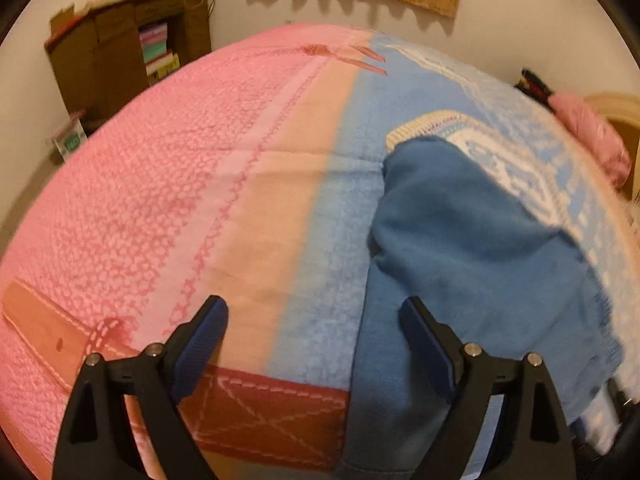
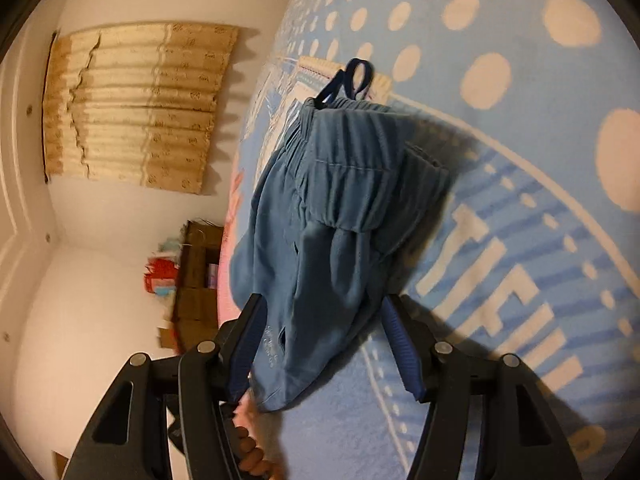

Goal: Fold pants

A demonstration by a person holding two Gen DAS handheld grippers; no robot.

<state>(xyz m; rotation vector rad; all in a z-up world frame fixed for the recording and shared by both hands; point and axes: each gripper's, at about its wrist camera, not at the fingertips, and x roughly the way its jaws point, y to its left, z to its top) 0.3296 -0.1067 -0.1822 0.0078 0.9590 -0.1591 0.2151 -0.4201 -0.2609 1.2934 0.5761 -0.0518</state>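
A white-walled room with a tan pleated curtain (image 2: 136, 108) and a dark brown bookshelf (image 1: 128, 52) in the corner frames a bed whose blanket (image 1: 168, 184) fills most of both views — pink on one side, a peach band down the middle, light blue with white dots and blocky patterning on the other. The blue pants (image 1: 472, 248) lie on the blue half of the blanket, bunched lengthwise; in the left wrist view they run from near the bed's close edge away toward a cream woven trim, with a pink pillow (image 1: 592, 136) well beyond them at the far side. In the right wrist view the pants (image 2: 328, 220) show their gathered elastic waistband at the far end, a dark drawstring loop (image 2: 356, 76) sticking out past it. The left claw (image 1: 312, 336) hovers wide open, holding nothing — its right-hand finger over the edge of the pants, its other finger over the pink and peach cloth. The right claw (image 2: 324, 340) is spread open too, its fingers on either side of the near part of the pants and not pressed onto the fabric.
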